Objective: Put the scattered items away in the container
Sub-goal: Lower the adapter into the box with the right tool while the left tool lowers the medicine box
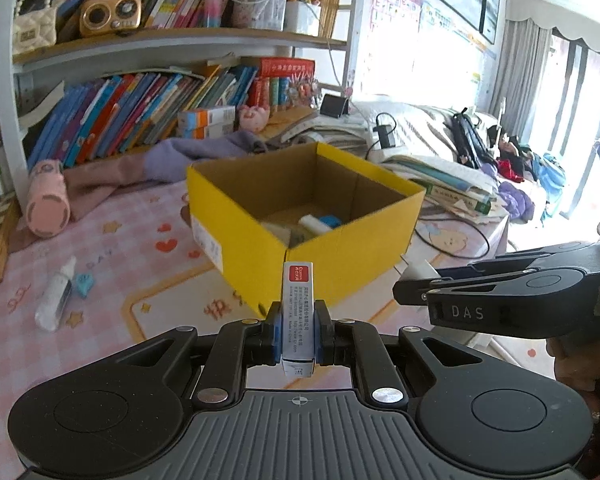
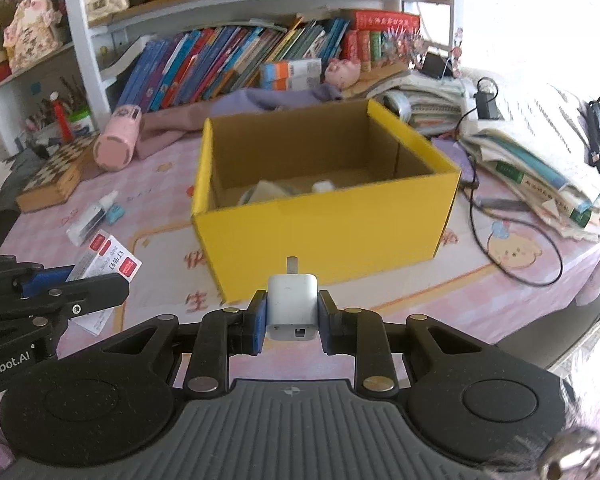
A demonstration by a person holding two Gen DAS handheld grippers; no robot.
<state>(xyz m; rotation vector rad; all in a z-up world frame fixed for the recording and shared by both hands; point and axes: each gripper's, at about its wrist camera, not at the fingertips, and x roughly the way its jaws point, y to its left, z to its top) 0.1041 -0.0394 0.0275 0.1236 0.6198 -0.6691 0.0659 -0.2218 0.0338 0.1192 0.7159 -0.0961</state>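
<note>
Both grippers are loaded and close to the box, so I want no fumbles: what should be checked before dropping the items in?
1. Left gripper shut on the small white carton with red label: ok.
2. Right gripper shut on the white USB charger plug: ok.
3. Yellow cardboard box open on top: ok.
4. Free space on the box floor: ok, few items inside.
5. Grippers already over the box opening: not ok, both short of the near wall.
6. White dropper bottle remaining on the tablecloth: not ok.

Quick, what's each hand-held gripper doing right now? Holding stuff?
Left hand-held gripper: closed on a small white staples box.
Right hand-held gripper: closed on a white charger plug.
</note>
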